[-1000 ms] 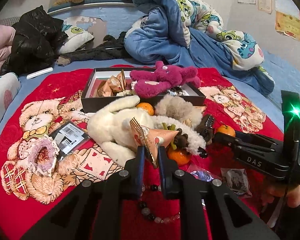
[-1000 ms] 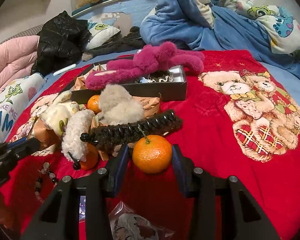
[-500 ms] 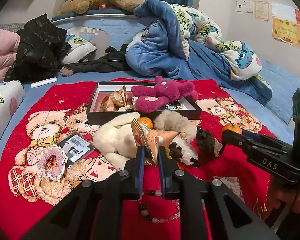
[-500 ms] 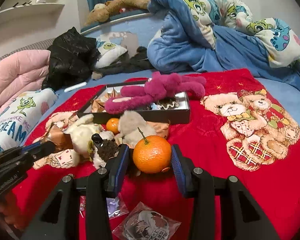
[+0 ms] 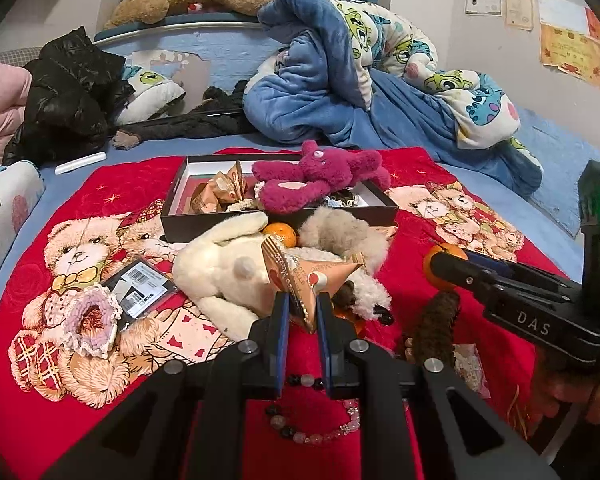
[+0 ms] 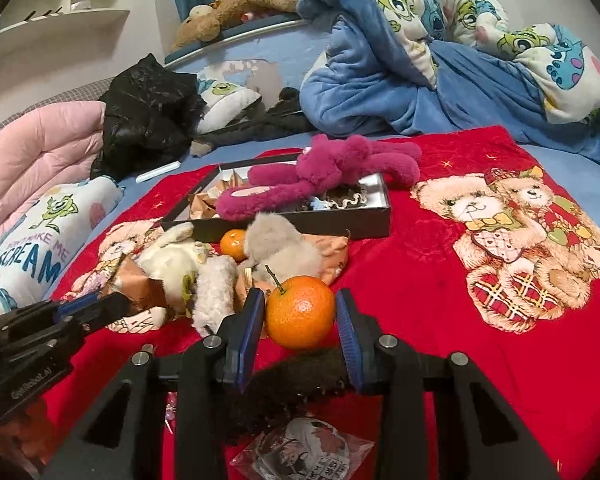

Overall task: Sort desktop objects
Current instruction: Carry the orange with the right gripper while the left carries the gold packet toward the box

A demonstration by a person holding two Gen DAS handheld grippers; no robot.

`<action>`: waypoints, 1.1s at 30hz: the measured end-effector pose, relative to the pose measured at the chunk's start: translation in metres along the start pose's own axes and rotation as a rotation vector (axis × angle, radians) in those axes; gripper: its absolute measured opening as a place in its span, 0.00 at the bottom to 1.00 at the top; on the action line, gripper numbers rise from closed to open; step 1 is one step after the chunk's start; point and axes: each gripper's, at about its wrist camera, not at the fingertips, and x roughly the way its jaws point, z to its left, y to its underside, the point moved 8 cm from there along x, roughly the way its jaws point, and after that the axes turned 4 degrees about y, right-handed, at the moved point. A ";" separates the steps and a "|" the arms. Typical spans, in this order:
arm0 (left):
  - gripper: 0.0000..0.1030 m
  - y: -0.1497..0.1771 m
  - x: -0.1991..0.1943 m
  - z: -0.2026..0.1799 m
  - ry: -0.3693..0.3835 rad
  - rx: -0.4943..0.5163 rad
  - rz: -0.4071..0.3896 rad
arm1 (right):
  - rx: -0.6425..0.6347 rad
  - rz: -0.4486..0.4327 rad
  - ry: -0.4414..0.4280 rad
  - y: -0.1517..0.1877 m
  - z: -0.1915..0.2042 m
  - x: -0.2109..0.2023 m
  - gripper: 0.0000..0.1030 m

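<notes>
The left tool (image 5: pixel 302 312) pinches a gold snack packet (image 5: pixel 304 276) between its pads, holding it in front of the white plush toy (image 5: pixel 220 268). The right tool (image 6: pixel 300 320) clamps a tangerine (image 6: pixel 300 312) between its blue pads; a dark brown furry hair clip (image 6: pixel 288 384) hangs below it. The black box (image 6: pixel 300 224) sits on the red blanket (image 6: pixel 420 280) at 12 o'clock from both tools, with a magenta plush toy (image 6: pixel 320 176) draped across it. A second tangerine (image 6: pixel 233 244) lies just in front of the box wall. A bead bracelet (image 5: pixel 312 428) lies on the blanket at 6 o'clock under the left tool.
</notes>
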 end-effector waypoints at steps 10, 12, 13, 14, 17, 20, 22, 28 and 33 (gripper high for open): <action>0.13 0.000 0.001 0.002 -0.018 0.001 -0.001 | -0.016 0.006 -0.013 0.002 0.009 0.002 0.34; 0.13 0.000 0.001 0.002 -0.021 0.001 -0.001 | -0.018 0.006 -0.015 0.002 0.010 0.002 0.34; 0.13 -0.001 0.001 0.002 -0.019 0.001 0.000 | -0.022 0.006 -0.015 0.002 0.011 0.002 0.34; 0.13 -0.001 0.001 0.002 -0.020 0.001 0.000 | -0.025 0.005 -0.012 0.002 0.012 0.002 0.34; 0.13 -0.001 0.001 0.002 -0.029 0.005 -0.004 | -0.027 0.004 -0.017 0.002 0.014 0.002 0.34; 0.13 -0.002 0.000 0.004 -0.036 0.003 -0.008 | -0.022 -0.008 -0.008 0.001 0.013 0.000 0.34; 0.13 -0.002 0.001 0.007 -0.044 -0.004 -0.011 | -0.023 -0.012 -0.010 0.000 0.014 -0.001 0.34; 0.13 -0.002 0.000 0.013 -0.062 -0.016 -0.012 | -0.025 -0.008 -0.018 0.003 0.021 0.003 0.34; 0.13 -0.004 -0.001 0.011 -0.074 -0.004 -0.020 | -0.033 -0.008 -0.020 0.003 0.024 0.003 0.34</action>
